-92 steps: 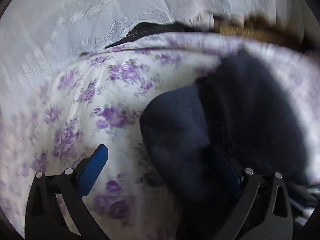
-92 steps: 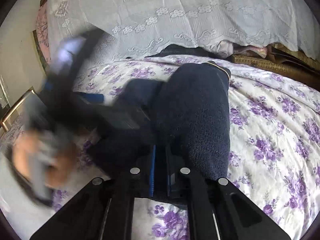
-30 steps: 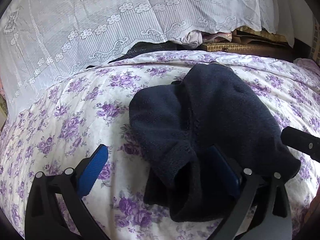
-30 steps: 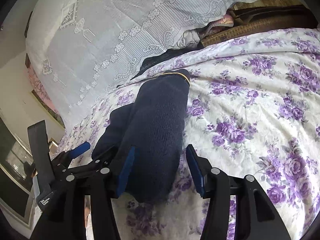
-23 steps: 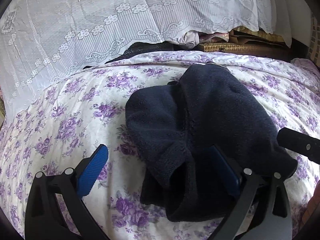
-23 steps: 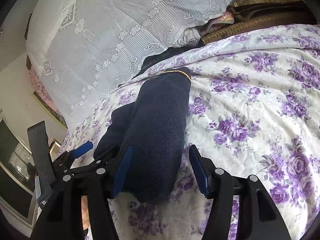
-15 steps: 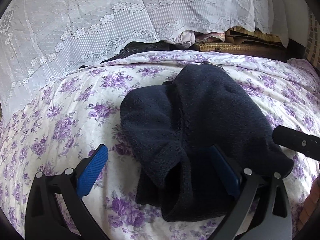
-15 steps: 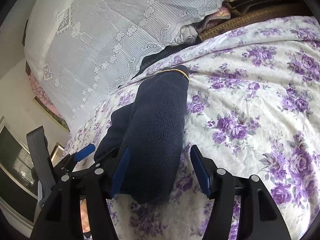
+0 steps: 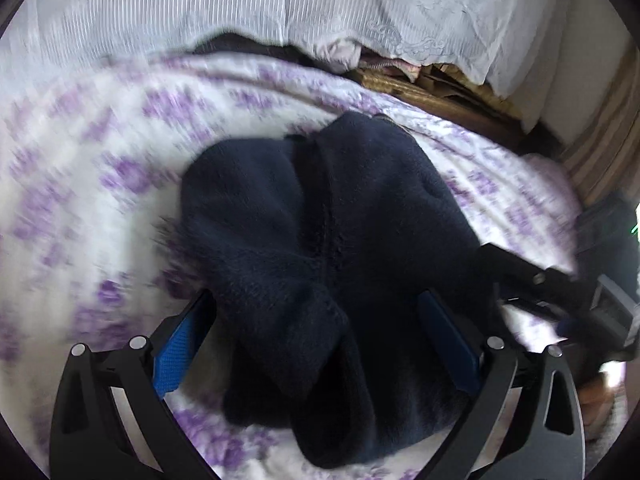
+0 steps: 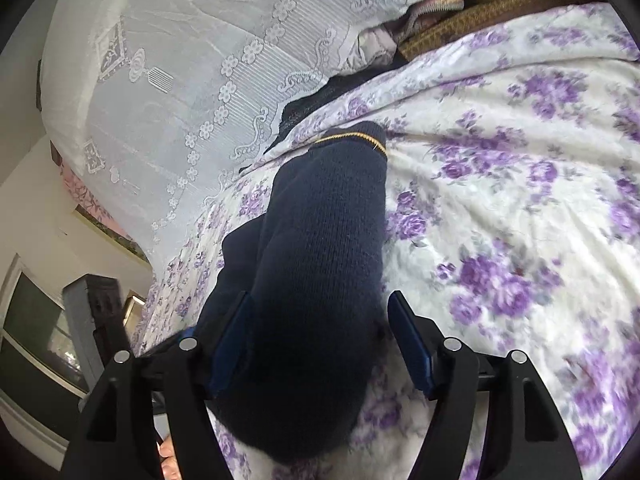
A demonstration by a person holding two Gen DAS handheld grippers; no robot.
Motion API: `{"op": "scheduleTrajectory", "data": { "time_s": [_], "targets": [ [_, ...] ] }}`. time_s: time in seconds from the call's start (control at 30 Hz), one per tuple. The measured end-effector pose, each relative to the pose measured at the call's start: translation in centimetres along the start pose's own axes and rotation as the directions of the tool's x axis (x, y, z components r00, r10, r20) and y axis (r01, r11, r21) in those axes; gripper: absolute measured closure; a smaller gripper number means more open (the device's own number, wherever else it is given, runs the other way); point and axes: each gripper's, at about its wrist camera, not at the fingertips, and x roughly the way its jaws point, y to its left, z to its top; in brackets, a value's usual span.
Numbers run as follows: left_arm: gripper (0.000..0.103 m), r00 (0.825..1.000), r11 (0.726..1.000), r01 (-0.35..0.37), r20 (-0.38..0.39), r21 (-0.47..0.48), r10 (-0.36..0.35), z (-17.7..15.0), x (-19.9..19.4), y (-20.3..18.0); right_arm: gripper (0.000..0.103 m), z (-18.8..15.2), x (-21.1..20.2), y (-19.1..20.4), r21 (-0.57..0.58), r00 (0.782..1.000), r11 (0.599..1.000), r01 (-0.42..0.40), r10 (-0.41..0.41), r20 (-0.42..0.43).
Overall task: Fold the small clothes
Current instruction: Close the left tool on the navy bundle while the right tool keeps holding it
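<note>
A dark navy knitted garment (image 9: 320, 248) lies bunched and partly folded on the floral bedspread (image 9: 100, 200). In the right wrist view it (image 10: 320, 264) shows a gold-trimmed hem at its far end. My left gripper (image 9: 316, 336) is open, its blue-padded fingers standing on either side of the garment's near end. My right gripper (image 10: 320, 344) is open too, its fingers straddling the near end of the garment. Part of the right gripper shows at the right of the left wrist view (image 9: 536, 280).
A white lace cover (image 10: 192, 80) hangs over furniture behind the bed. A woven brown surface (image 10: 472, 24) with other cloth lies at the back right. A dark cabinet and window (image 10: 60, 328) stand at the left. The bedspread extends widely to the right (image 10: 520, 200).
The left gripper has swung left so the garment now sits between its fingers, with motion blur. The right gripper has opened a bit wider and moved closer over the garment.
</note>
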Motion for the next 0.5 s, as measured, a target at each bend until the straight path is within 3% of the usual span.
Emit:
{"op": "scheduleTrajectory", "data": {
  "time_s": [0.13, 0.37, 0.5],
  "targets": [
    [0.004, 0.99, 0.987, 0.115, -0.063, -0.116, -0.122, 0.9, 2.3, 1.9, 0.031, 0.7, 1.8, -0.1, 0.016, 0.999, 1.0, -0.016, 0.016, -0.031],
    [0.005, 0.988, 0.988, 0.122, -0.08, -0.099, -0.13, 1.4, 3.2, 1.7, 0.024, 1.4, 4.3, 0.5, -0.029, 0.998, 1.0, -0.001, -0.001, -0.061],
    [0.005, 0.99, 0.991, 0.102, -0.085, -0.081, -0.109, 1.4, 3.4, 1.4, 0.03, 1.4, 4.4, 0.6, -0.05, 0.998, 0.999, 0.008, -0.011, -0.06]
  ]
}}
